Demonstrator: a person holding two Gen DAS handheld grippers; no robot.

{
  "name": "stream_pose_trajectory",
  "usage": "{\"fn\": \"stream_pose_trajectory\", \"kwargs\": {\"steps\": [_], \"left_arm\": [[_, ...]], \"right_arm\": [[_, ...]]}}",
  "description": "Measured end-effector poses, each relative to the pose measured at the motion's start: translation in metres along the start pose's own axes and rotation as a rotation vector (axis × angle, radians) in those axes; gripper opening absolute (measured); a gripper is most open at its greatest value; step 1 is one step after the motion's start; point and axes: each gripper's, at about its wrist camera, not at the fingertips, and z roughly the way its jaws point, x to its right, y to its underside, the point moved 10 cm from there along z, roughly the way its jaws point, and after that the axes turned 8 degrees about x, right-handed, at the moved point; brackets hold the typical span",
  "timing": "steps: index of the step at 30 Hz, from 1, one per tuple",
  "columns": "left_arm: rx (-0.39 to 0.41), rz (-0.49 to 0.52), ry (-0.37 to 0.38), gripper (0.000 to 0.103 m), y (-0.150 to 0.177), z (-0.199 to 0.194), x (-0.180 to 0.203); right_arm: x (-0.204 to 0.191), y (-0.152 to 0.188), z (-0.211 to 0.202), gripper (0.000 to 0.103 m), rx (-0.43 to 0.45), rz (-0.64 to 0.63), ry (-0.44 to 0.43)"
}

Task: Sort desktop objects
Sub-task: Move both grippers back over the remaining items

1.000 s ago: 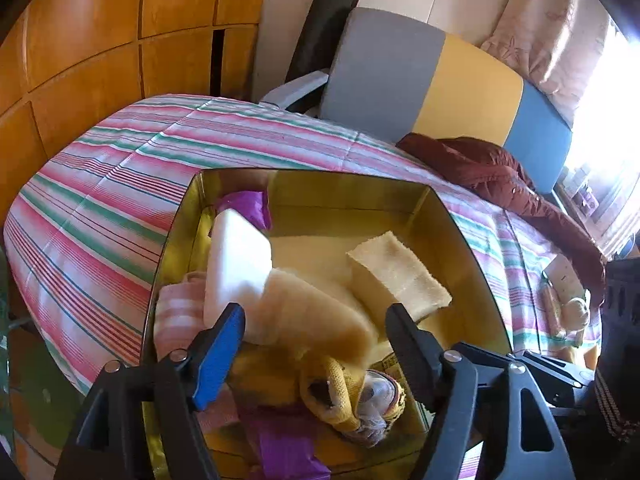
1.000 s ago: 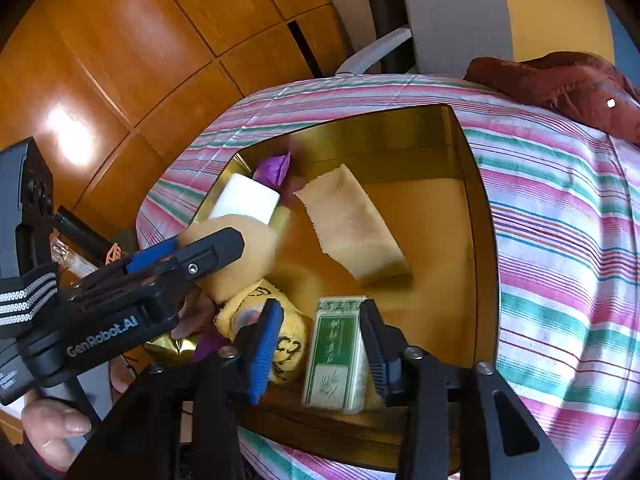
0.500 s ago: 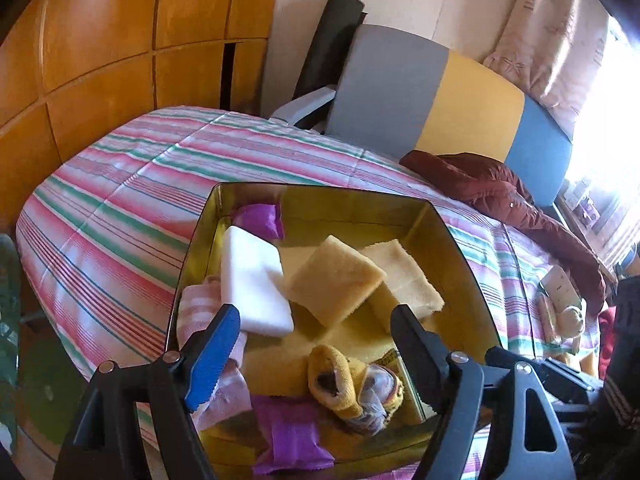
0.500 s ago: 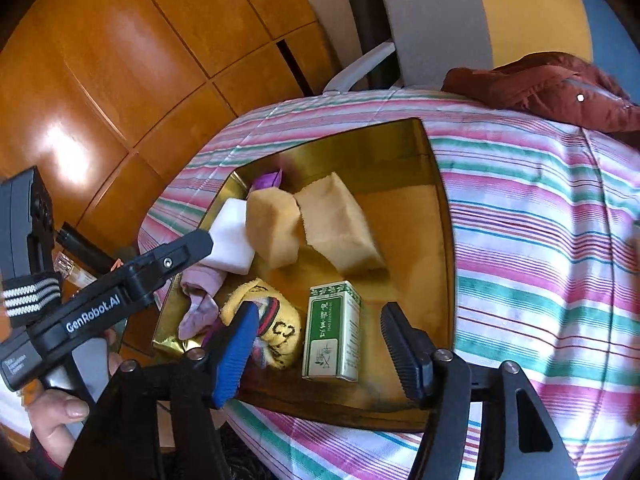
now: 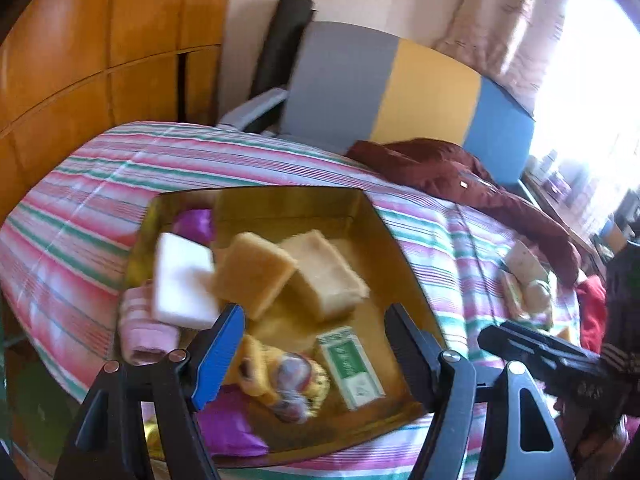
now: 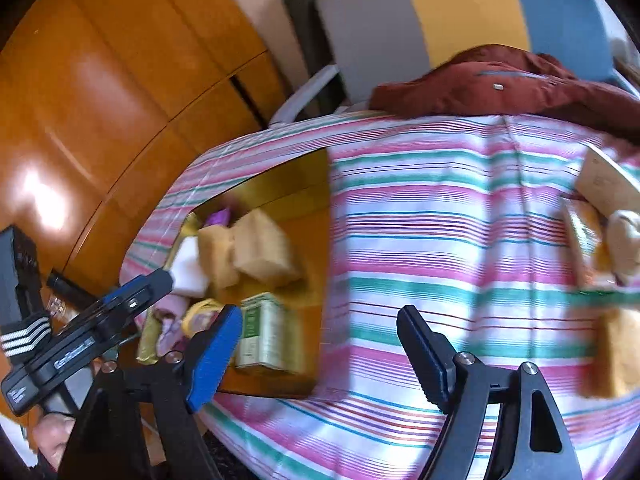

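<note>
On the striped bed (image 6: 440, 220), our gold tray (image 5: 288, 208) now holds two yellow sponges (image 5: 252, 272), a white block (image 5: 180, 284) and the green box (image 5: 352, 364), released a moment ago at 6 o'clock inside it. Our right gripper (image 6: 320, 356) swings toward leftover items (image 6: 600, 208) at 3 o'clock, fingers widening, empty; our left gripper (image 5: 316, 356) narrows slightly, wide and empty.
</note>
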Motion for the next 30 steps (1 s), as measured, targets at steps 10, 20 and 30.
{"fn": "stream_pose_trajectory", "kwargs": {"steps": [10, 20, 30], "left_arm": [[-0.012, 0.156, 0.128, 0.073, 0.007, -0.002, 0.086], [-0.055, 0.266, 0.176, 0.067, 0.017, 0.012, 0.148], [-0.154, 0.263, 0.231, 0.067, 0.032, 0.039, 0.187]], "right_arm": [[0.092, -0.015, -0.05, 0.081, 0.04, 0.037, 0.165], [0.229, -0.044, -0.127, 0.08, 0.105, -0.002, 0.455], [0.306, -0.038, -0.092, 0.08, -0.049, -0.08, 0.507]]}}
